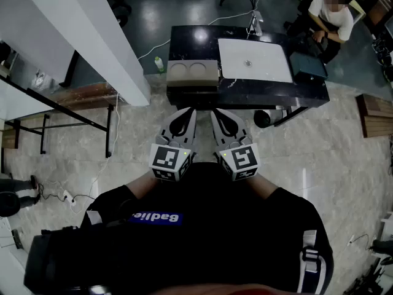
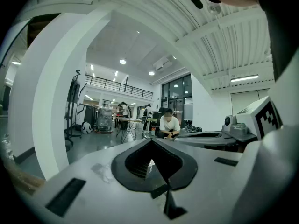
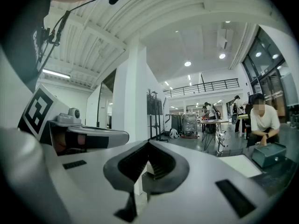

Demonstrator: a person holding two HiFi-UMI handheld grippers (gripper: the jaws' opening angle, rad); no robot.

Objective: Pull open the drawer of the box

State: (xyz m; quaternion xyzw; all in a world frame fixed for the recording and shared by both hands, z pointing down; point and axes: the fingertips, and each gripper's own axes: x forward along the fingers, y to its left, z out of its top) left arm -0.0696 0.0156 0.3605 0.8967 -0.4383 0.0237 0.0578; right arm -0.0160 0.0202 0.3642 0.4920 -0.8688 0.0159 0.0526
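A beige box (image 1: 193, 74) with two round recesses on top stands at the left end of a black table (image 1: 245, 90); its drawer front does not show from above. Both grippers are held close to my body, side by side, pointing at the table and well short of it. The left gripper (image 1: 187, 111) is shut with nothing between its jaws, as the left gripper view (image 2: 152, 141) also shows. The right gripper (image 1: 218, 112) is shut and empty too, its tips meeting in its own view (image 3: 148, 143). The box cannot be made out in either gripper view.
A white board (image 1: 255, 60) lies on the table beside the box, with a small dark green case (image 1: 309, 65) at the right end. A person (image 1: 331, 14) sits behind the table. A white pillar (image 1: 104, 35) and black-framed stand (image 1: 49, 109) are left, a wooden bench (image 1: 374, 112) right.
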